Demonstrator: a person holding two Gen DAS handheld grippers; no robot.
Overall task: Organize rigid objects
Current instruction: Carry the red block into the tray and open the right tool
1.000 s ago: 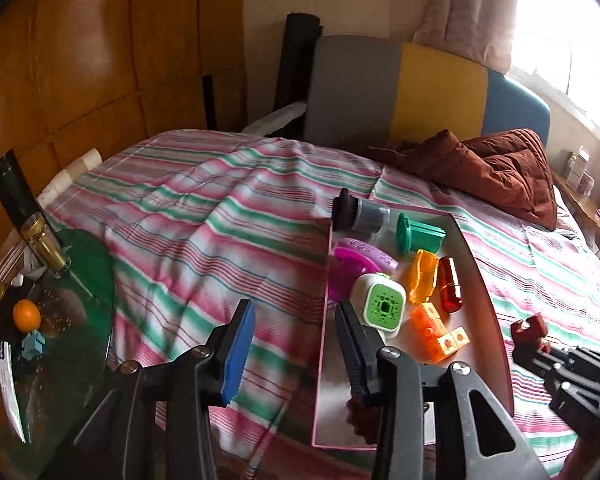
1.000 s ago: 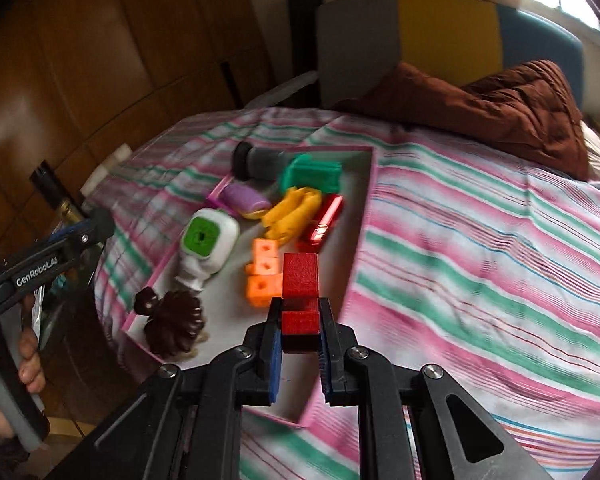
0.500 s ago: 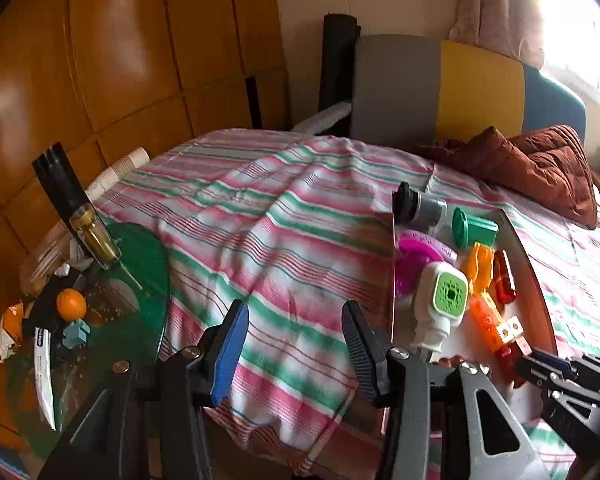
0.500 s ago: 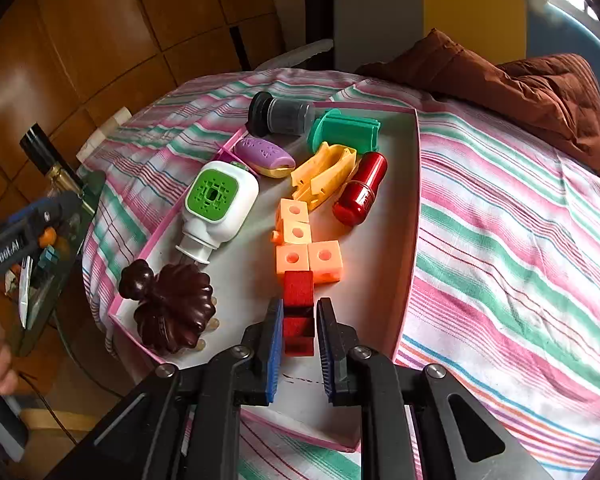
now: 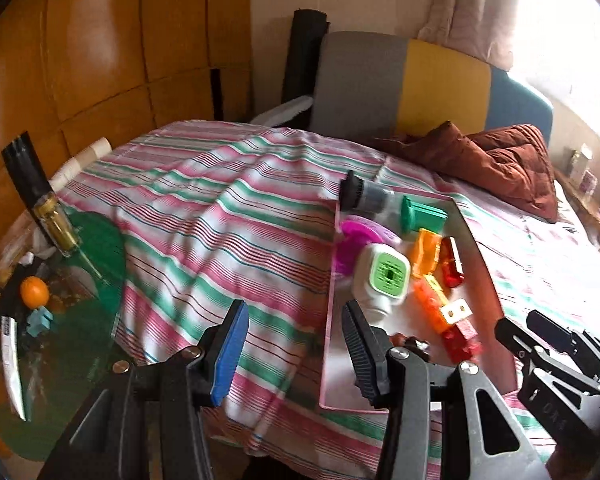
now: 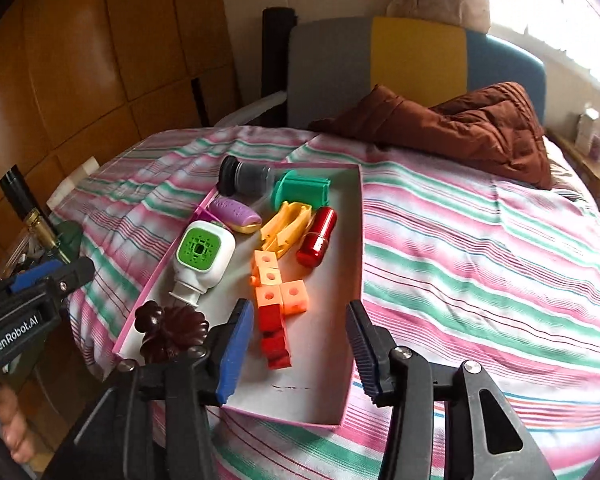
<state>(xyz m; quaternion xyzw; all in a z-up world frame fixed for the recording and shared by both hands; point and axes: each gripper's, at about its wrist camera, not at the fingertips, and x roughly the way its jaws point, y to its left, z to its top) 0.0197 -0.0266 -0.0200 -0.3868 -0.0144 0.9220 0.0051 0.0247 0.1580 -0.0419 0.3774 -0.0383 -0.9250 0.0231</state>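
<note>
- the right gripper (image 6: 300, 344) has its fingers (image 6: 234, 354) spreading apart; the red block (image 6: 274, 336) lies between them but no pad presses on it, so it is released and rests on the tray floor.
- the left gripper (image 5: 296, 350) hangs with its fingers (image 5: 230, 350) apart and nothing between them, over the striped bedspread (image 5: 220, 240) at the tray's left edge.
- the red block sits at the near end of a run of orange blocks (image 6: 276, 284), touching the nearest one, inside the pink-rimmed tray (image 6: 354, 280).
- further in lie a white bottle with a green face (image 6: 202, 258), a dark brown flower-shaped piece (image 6: 168, 330), a yellow clip (image 6: 286, 226), a red cylinder (image 6: 318, 236), a purple oval piece (image 6: 236, 210), a green spool (image 6: 300, 192) and a dark-capped jar (image 6: 244, 178).
- risk: the left finger of the right gripper is just beside the red block and near the brown piece; pulling back at a slant could clip either one and break the line of blocks.
- risk: the tray rests on a soft bed, so pressing on its rim could tilt it and set the red cylinder and jar rolling.
- risk: the left gripper, close to the tray wall, could nudge the tray if it swings right.
</note>
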